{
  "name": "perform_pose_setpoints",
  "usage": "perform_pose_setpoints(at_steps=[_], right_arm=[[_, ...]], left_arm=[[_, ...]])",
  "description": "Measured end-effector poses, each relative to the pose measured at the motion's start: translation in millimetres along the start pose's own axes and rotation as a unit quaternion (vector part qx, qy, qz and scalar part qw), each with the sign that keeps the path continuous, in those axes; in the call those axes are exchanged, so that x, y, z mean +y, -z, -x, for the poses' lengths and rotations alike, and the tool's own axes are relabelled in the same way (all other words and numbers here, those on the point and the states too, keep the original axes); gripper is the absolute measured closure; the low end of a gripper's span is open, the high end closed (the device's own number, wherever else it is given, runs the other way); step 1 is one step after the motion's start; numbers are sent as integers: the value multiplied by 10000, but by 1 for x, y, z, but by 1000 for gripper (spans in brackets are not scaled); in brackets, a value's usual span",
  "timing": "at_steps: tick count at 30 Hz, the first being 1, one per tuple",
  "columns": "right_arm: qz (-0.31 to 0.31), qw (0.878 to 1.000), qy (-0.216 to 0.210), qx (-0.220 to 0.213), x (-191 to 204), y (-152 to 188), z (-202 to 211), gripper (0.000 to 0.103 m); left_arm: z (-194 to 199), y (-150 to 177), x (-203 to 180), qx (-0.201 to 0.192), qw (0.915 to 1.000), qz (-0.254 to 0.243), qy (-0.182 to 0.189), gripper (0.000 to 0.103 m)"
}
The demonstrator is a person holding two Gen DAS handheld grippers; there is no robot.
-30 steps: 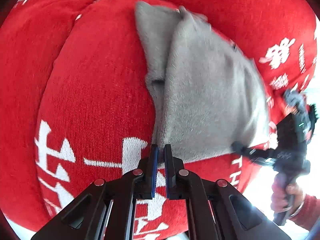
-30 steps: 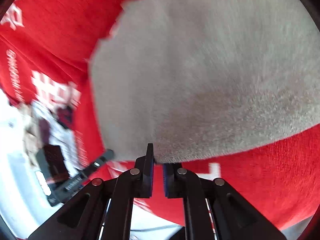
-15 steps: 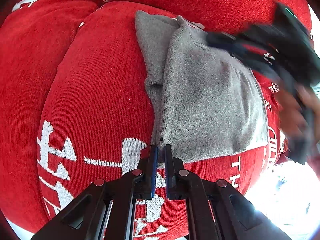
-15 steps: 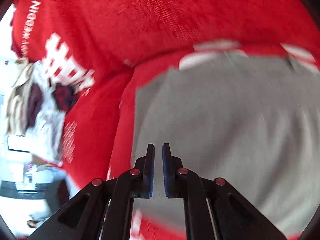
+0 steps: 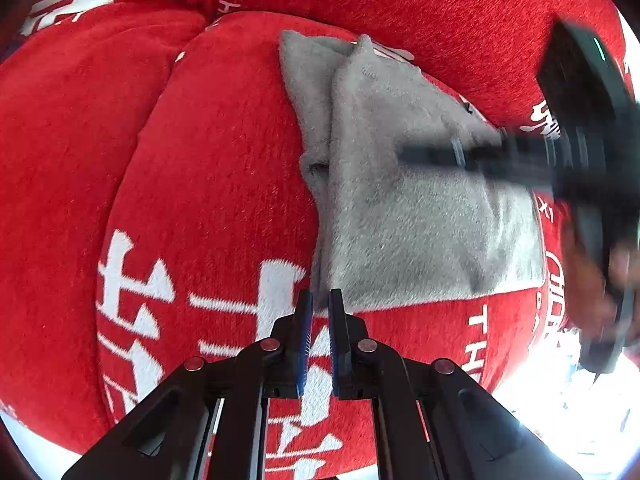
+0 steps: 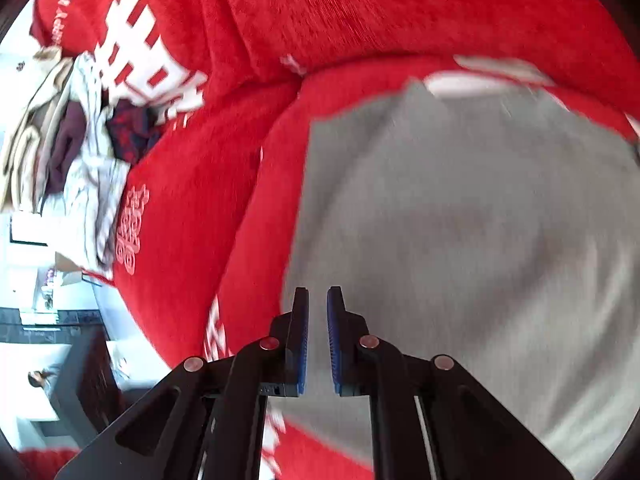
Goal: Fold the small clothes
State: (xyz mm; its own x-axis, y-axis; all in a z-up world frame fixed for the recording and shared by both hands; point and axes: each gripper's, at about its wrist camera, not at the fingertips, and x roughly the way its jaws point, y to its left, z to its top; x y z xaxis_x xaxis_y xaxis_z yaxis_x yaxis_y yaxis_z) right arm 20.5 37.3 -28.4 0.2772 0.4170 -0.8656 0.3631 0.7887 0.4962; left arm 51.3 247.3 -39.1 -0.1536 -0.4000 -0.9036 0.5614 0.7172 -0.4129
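Red plush bedding (image 5: 208, 184) with white lettering covers everything under both tools, and a heap of other clothes (image 6: 76, 148) waits at its far edge in the right view. At the left gripper (image 5: 318, 304), narrow jaws pinch the near corner of the grey garment (image 5: 420, 216), while the right gripper (image 6: 317, 300), jaws barely parted and just opening, hovers empty above the same cloth. That garment already lies doubled into a rough rectangle, so I judge one fold done, with perhaps another, tidying, and the heap left.
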Motion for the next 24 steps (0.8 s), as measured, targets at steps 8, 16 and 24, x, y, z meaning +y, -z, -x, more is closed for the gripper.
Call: perform_pose_setpoints(at_steps=[8,16,24], right_arm=[[-753,9961,312,331,-33,87,16,93],[-2053,9621,1686,-610,-159,113,120,93],[-2619,9493,1640,-576,-224,160,134,97]], left_arm=[[32,8,-8,-146,9991,-97,-383,95],[2,-23,-45,-191,9986,-321,-377,95],[-7,-9,-36,47,9973,2,-730,95]])
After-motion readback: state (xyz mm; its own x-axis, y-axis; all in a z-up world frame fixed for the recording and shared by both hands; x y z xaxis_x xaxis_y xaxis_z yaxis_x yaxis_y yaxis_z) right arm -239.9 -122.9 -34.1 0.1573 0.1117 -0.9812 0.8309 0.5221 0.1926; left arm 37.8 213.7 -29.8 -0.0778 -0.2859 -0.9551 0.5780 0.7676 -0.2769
